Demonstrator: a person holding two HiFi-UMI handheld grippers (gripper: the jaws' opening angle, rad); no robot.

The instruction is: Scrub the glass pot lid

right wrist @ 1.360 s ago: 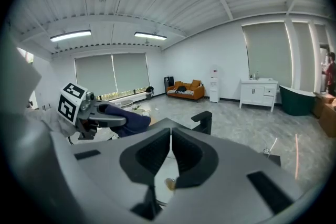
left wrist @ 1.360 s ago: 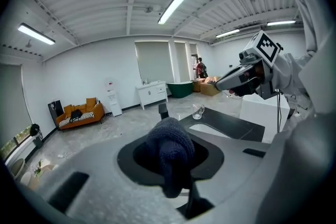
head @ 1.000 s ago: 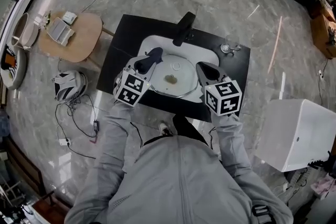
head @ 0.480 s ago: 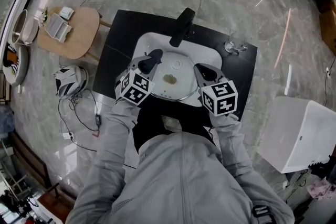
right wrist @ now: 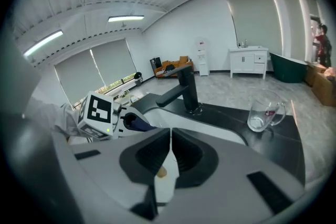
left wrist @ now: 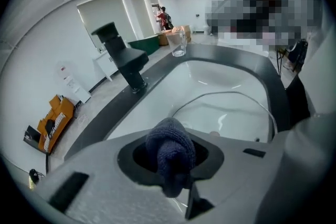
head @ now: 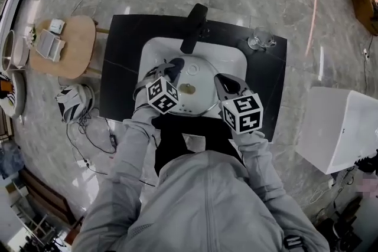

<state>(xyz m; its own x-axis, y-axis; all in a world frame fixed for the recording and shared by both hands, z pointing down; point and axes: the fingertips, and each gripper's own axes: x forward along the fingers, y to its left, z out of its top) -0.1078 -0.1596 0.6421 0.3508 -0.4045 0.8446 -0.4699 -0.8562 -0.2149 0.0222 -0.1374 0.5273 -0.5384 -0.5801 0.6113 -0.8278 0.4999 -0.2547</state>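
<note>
A round glass pot lid [head: 198, 100] with a brown stain [head: 188, 89] lies tilted in the white sink basin [head: 155, 49]. In the left gripper view its rim [left wrist: 231, 96] arcs just ahead. My left gripper [head: 175, 64] is over the lid's left part, shut on a dark blue knitted cloth [left wrist: 170, 152]. That cloth [right wrist: 137, 123] also shows in the right gripper view. My right gripper [head: 217, 78] sits at the lid's right edge. Its jaws [right wrist: 169, 160] stand shut with only a thin slit, apparently on the lid's rim.
A black faucet [head: 194, 28] stands at the basin's far side on the black counter [head: 121, 68]. A glass mug [head: 260, 39] is at the counter's far right corner. On the floor are a wooden stool [head: 62, 44] at left, cables, and a white box [head: 339, 133] at right.
The head view has shifted. My left gripper has swung slightly right, further over the lid, still with the cloth. My right gripper has hardly moved against the lid.
</note>
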